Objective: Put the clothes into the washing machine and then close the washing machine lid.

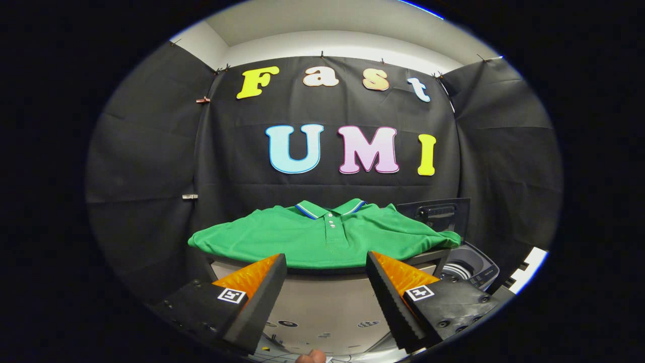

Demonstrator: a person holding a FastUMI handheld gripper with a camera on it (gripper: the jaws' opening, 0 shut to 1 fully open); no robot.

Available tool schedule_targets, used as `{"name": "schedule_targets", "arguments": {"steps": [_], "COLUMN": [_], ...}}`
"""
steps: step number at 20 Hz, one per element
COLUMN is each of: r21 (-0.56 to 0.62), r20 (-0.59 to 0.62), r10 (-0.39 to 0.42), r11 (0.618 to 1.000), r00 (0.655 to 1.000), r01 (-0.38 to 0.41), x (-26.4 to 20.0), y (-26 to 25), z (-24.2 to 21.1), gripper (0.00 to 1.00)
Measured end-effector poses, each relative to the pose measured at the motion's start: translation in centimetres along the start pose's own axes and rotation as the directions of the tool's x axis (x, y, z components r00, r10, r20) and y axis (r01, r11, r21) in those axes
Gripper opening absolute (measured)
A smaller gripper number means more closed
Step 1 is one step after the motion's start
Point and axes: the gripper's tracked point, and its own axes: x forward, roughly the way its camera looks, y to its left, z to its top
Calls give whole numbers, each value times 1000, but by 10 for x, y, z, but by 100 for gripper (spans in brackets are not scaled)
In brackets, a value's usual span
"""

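Fingers (326, 282) level, wide apart, empty, just short of green polo shirt (322, 234) on table (428, 258); washing machine (468, 264) w/ lid up beside.

Found no readable words or numbers on the green polo shirt (322, 237) or the washing machine (468, 264). Spotted only square black-and-white marker tags (232, 295), one atop each of the gripper (326, 256) fingers (398, 297), spread apart short of the shirt.
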Motion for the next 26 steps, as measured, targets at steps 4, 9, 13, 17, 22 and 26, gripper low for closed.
{"name": "schedule_targets", "arguments": {"steps": [4, 9, 13, 17, 22, 26], "r21": [2, 1, -4, -6, 5, -2], "r20": [-4, 3, -1, -1, -9, -66], "r10": [3, 5, 5, 7, -5, -16], "r11": [1000, 1000, 1000, 1000, 1000, 1000], "r00": [1000, 1000, 1000, 1000, 1000, 998], "r01": [-3, -5, -5, -7, 5, 16], "x": [2, 4, 4, 6, 34, 81], "y": [0, 0, 0, 1, -3, -3], "z": [-1, 2, -1, 1, 32, 50], "gripper": [99, 99, 99, 99, 99, 99]}}
